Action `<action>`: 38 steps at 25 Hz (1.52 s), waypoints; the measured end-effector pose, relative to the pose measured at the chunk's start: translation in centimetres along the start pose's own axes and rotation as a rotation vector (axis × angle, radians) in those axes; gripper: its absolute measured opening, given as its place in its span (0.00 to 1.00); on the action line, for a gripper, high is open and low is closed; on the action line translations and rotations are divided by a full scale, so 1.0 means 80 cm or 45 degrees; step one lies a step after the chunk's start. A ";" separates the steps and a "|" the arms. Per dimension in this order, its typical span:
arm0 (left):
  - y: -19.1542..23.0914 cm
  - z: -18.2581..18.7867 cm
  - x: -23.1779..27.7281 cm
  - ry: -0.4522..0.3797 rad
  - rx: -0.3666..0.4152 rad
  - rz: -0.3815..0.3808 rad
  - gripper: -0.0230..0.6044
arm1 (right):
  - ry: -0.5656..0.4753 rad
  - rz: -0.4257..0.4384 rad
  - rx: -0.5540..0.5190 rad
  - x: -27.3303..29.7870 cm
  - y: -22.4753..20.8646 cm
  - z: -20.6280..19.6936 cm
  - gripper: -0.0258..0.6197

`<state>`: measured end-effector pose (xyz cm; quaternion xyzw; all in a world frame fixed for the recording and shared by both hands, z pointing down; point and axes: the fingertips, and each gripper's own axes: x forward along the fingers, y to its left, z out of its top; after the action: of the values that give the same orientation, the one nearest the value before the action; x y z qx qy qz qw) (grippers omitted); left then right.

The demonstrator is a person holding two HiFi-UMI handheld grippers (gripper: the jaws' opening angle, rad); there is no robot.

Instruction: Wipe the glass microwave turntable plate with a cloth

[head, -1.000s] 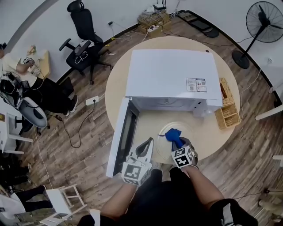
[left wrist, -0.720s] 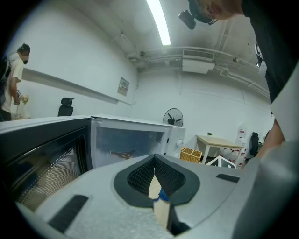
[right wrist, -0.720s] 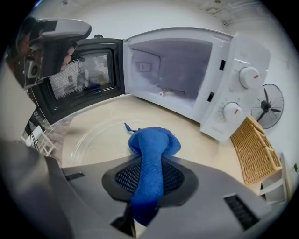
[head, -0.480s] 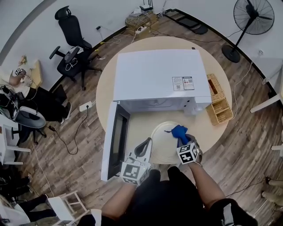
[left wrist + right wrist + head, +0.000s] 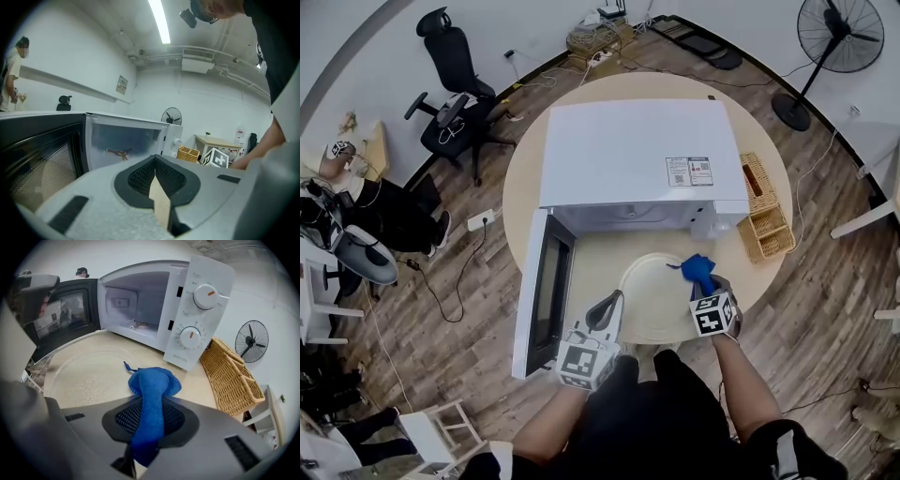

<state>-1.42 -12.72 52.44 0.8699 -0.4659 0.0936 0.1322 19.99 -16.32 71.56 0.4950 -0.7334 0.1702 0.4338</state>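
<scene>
The round glass turntable plate (image 5: 652, 300) lies on the round wooden table (image 5: 748, 281) in front of the open microwave (image 5: 637, 155). My right gripper (image 5: 705, 284) is shut on a blue cloth (image 5: 700, 270) at the plate's right rim. In the right gripper view the blue cloth (image 5: 154, 386) bulges out past the jaws, over the table just right of the plate (image 5: 86, 376). My left gripper (image 5: 607, 309) hangs at the plate's near left edge, shut with nothing in it. In the left gripper view its pads (image 5: 140, 176) meet in front of the microwave cavity (image 5: 124, 145).
The microwave door (image 5: 546, 291) stands swung open on the left, next to my left gripper. A wicker basket (image 5: 767, 220) sits right of the microwave near the table edge. A fan (image 5: 844, 37), an office chair (image 5: 455, 80) and a seated person (image 5: 342, 155) are beyond the table.
My right gripper has carried the blue cloth rightwards across the plate, from near its middle to its right rim. The left gripper has kept its place.
</scene>
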 end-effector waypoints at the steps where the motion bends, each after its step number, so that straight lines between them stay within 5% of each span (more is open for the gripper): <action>1: 0.000 0.000 -0.001 0.000 0.000 0.002 0.05 | -0.002 0.000 -0.003 -0.001 0.000 0.001 0.16; 6: 0.004 -0.003 -0.006 0.006 -0.004 0.017 0.05 | -0.103 0.029 -0.024 -0.019 0.017 0.021 0.16; 13: 0.008 -0.009 -0.019 0.015 -0.026 0.049 0.05 | -0.255 0.297 -0.056 -0.053 0.130 0.062 0.16; 23: 0.027 -0.025 -0.056 0.030 -0.061 0.145 0.05 | -0.217 0.559 -0.249 -0.052 0.263 0.070 0.16; 27: 0.031 -0.037 -0.072 0.039 -0.081 0.174 0.05 | -0.152 0.568 -0.359 -0.042 0.291 0.049 0.16; 38: 0.020 -0.045 -0.063 0.063 -0.070 0.125 0.05 | -0.135 0.514 -0.326 -0.039 0.270 0.037 0.17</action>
<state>-5.67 -8.50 54.65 0.8394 -0.5071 0.1087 0.1626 0.14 -6.73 71.27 0.2876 -0.8547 0.1327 0.4112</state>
